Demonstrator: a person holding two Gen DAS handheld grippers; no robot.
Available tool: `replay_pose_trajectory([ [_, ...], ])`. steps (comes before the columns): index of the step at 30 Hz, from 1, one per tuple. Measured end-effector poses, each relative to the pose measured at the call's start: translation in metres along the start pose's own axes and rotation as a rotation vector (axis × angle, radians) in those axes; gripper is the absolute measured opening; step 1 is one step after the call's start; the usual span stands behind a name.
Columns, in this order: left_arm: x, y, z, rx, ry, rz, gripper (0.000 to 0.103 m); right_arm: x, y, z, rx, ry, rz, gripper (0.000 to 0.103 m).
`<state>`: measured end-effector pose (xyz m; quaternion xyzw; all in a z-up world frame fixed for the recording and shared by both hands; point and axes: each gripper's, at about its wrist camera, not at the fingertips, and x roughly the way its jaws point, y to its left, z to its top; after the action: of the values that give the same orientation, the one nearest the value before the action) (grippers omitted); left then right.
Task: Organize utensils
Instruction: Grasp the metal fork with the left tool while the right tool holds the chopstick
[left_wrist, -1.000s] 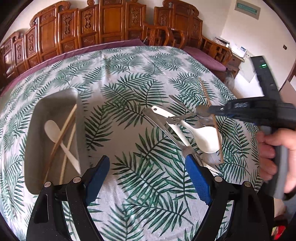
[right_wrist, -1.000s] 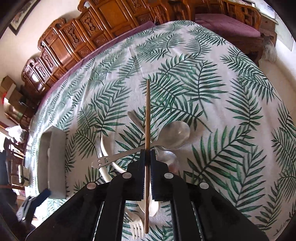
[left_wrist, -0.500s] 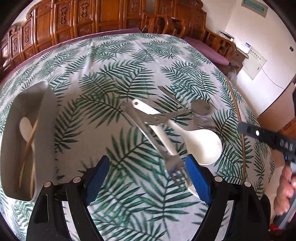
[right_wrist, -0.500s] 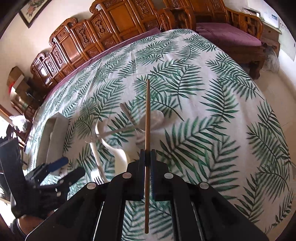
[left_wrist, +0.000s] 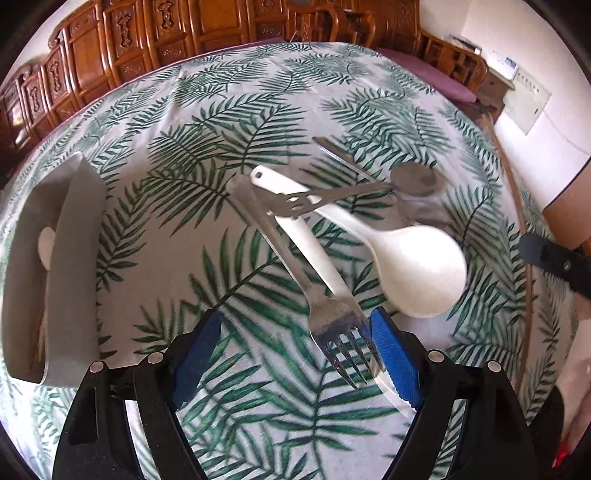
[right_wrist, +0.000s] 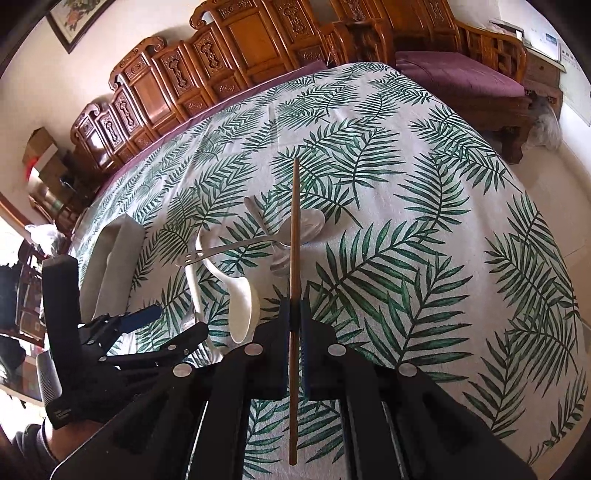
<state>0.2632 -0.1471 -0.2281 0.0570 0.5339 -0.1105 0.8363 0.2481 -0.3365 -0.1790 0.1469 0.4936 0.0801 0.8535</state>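
Note:
My right gripper (right_wrist: 294, 315) is shut on a brown wooden chopstick (right_wrist: 294, 221) and holds it above the table; the stick also shows at the right edge of the left wrist view (left_wrist: 526, 258). My left gripper (left_wrist: 295, 350) is open, low over a pile of utensils: a metal fork (left_wrist: 332, 321) lies between its blue pads, beside a white spoon (left_wrist: 417, 269) and a metal spoon (left_wrist: 413, 181). The grey tray (left_wrist: 70, 258) at the left holds a white spoon (left_wrist: 46, 243) and chopsticks.
The table wears a palm-leaf cloth (right_wrist: 424, 258). Carved wooden chairs (right_wrist: 229, 48) ring its far side. The left gripper and the hand that holds it show in the right wrist view (right_wrist: 122, 332). The tray also shows there (right_wrist: 114, 258).
My left gripper has moved right and closer to the utensil pile, so the fork now lies between its pads. My right gripper has lifted the chopstick and drawn back.

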Motion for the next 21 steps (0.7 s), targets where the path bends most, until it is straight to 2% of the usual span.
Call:
replay_pose_trajectory([
  [6, -0.003, 0.017, -0.011, -0.022, 0.013, -0.004, 0.071, -0.003, 0.002, -0.004, -0.002, -0.012, 0.018, 0.006],
  [10, -0.007, 0.020, -0.014, -0.028, 0.006, -0.008, 0.058, 0.000, 0.005, -0.005, -0.014, -0.010, 0.021, 0.006],
  [13, -0.008, 0.013, -0.013, 0.011, 0.000, 0.033, 0.050, 0.000, 0.008, -0.006, -0.039, -0.015, 0.001, 0.006],
  [18, -0.001, 0.010, -0.008, 0.026, 0.033, 0.064, 0.049, 0.001, 0.010, -0.009, -0.060, -0.012, -0.007, 0.006],
  [21, -0.002, 0.007, -0.007, 0.067, 0.029, 0.119, 0.049, 0.002, 0.010, -0.009, -0.061, -0.012, -0.010, 0.006],
])
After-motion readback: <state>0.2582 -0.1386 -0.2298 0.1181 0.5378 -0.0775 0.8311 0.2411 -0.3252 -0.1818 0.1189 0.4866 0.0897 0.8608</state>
